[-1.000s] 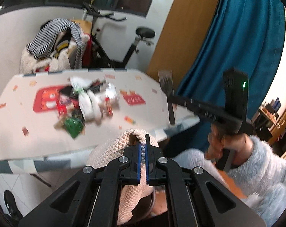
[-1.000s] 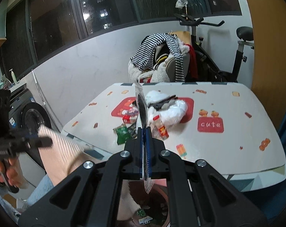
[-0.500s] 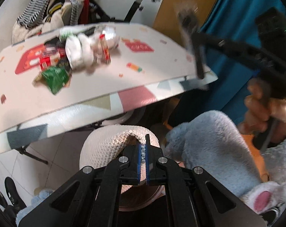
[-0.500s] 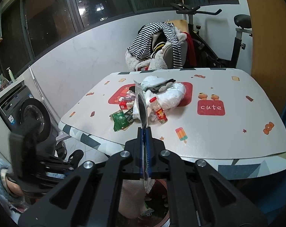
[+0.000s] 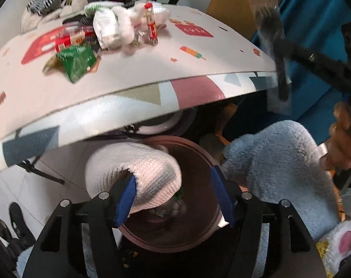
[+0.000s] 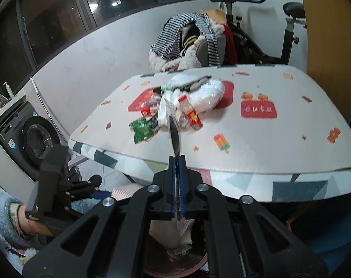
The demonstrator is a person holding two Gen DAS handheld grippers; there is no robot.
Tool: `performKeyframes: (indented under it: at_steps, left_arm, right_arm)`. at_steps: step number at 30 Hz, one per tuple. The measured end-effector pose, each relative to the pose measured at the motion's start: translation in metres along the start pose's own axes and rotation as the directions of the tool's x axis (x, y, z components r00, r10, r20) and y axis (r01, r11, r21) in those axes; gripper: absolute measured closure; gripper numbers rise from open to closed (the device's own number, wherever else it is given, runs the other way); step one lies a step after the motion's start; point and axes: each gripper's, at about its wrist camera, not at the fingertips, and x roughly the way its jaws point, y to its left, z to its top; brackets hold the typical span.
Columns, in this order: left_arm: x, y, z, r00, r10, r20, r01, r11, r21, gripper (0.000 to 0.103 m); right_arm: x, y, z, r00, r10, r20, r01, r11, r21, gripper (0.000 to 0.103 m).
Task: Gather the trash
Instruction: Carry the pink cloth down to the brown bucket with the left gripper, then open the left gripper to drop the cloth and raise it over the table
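Nearest, the left gripper (image 5: 175,194) hangs with its two fingers spread wide above one brown bin (image 5: 198,236); one white knitted cloth (image 5: 140,173) drapes over the bin's rim, against the left finger. The right gripper (image 6: 178,162) is clamped on one thin clear wrapper (image 6: 174,134). Beyond the bin, one table (image 6: 268,153) carries a trash pile (image 6: 182,106), including one green packet (image 6: 141,129) and one red-capped bottle (image 6: 191,113).
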Motion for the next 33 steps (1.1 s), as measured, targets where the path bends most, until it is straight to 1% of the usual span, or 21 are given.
performKeyframes:
  at_steps: [3, 5, 7, 8, 12, 15, 17, 19, 22, 23, 25, 26, 28, 30, 33]
  left_arm:
    - [0.002, -0.002, -0.001, 0.998, -0.056, -0.037, 0.056, 0.998, -0.001, 0.042]
    - [0.006, -0.002, 0.001, 0.992, -0.111, -0.065, 0.109, 0.994, -0.031, 0.042]
    - [0.008, -0.003, 0.004, 0.991, -0.123, -0.061, 0.120, 0.992, -0.045, 0.040]
    - [0.008, -0.002, 0.005, 0.992, -0.112, -0.057, 0.109, 0.993, -0.046, 0.037]
    - [0.004, 0.003, 0.007, 0.998, -0.062, -0.018, 0.061, 0.997, -0.051, 0.036]
    - [-0.008, 0.008, 0.006, 0.999, 0.000, 0.047, 0.002, 0.999, -0.047, 0.036]
    - [-0.019, 0.011, 0.004, 0.994, 0.043, 0.098, -0.039, 0.998, -0.043, 0.036]
    - [-0.031, 0.018, 0.001, 0.986, 0.079, 0.148, -0.072, 0.996, -0.056, 0.035]
    - [-0.051, 0.030, -0.006, 0.966, 0.136, 0.219, -0.120, 0.989, -0.084, 0.034]
    - [-0.057, 0.033, -0.008, 0.958, 0.157, 0.240, -0.140, 0.986, -0.088, 0.033]
    - [-0.067, 0.038, -0.015, 0.934, 0.217, 0.285, -0.197, 0.975, -0.098, 0.030]
    - [-0.071, 0.041, -0.017, 0.925, 0.236, 0.297, -0.215, 0.971, -0.102, 0.028]
    - [-0.075, 0.045, -0.024, 0.902, 0.282, 0.328, -0.258, 0.959, -0.116, 0.027]
    - [-0.076, 0.049, -0.030, 0.885, 0.311, 0.346, -0.284, 0.950, -0.129, 0.026]
    - [-0.076, 0.051, -0.040, 0.868, 0.333, 0.367, -0.300, 0.943, -0.146, 0.026]
  right_arm:
    - [0.007, 0.002, -0.004, 1.000, 0.003, -0.017, -0.003, 1.000, 0.001, 0.096]
    - [0.009, 0.003, -0.005, 1.000, 0.004, -0.018, -0.004, 1.000, 0.001, 0.096]
    - [0.008, 0.003, -0.003, 1.000, 0.005, -0.016, -0.005, 1.000, 0.006, 0.096]
    - [0.008, 0.002, -0.003, 1.000, 0.004, -0.014, -0.004, 1.000, 0.008, 0.096]
    - [0.005, 0.001, -0.004, 1.000, -0.001, -0.017, 0.001, 1.000, 0.006, 0.096]
    - [0.007, -0.001, -0.009, 1.000, 0.008, -0.030, -0.008, 1.000, 0.014, 0.096]
    - [0.012, 0.000, -0.015, 0.998, 0.032, -0.048, -0.030, 0.999, 0.027, 0.096]
    - [0.022, 0.006, -0.023, 0.995, 0.050, -0.081, -0.048, 0.999, 0.021, 0.096]
    - [0.037, 0.018, -0.035, 0.988, 0.071, -0.135, -0.072, 0.997, -0.002, 0.096]
    - [0.045, 0.023, -0.041, 0.984, 0.078, -0.162, -0.081, 0.997, -0.011, 0.096]
    - [0.060, 0.030, -0.051, 0.974, 0.091, -0.207, -0.096, 0.995, -0.015, 0.096]
    - [0.065, 0.032, -0.054, 0.971, 0.093, -0.221, -0.099, 0.995, -0.016, 0.096]
    - [0.080, 0.036, -0.064, 0.959, 0.095, -0.266, -0.103, 0.995, -0.017, 0.096]
    - [0.090, 0.038, -0.072, 0.949, 0.082, -0.306, -0.095, 0.995, -0.026, 0.096]
    - [0.100, 0.036, -0.078, 0.938, 0.070, -0.341, -0.082, 0.996, -0.023, 0.096]
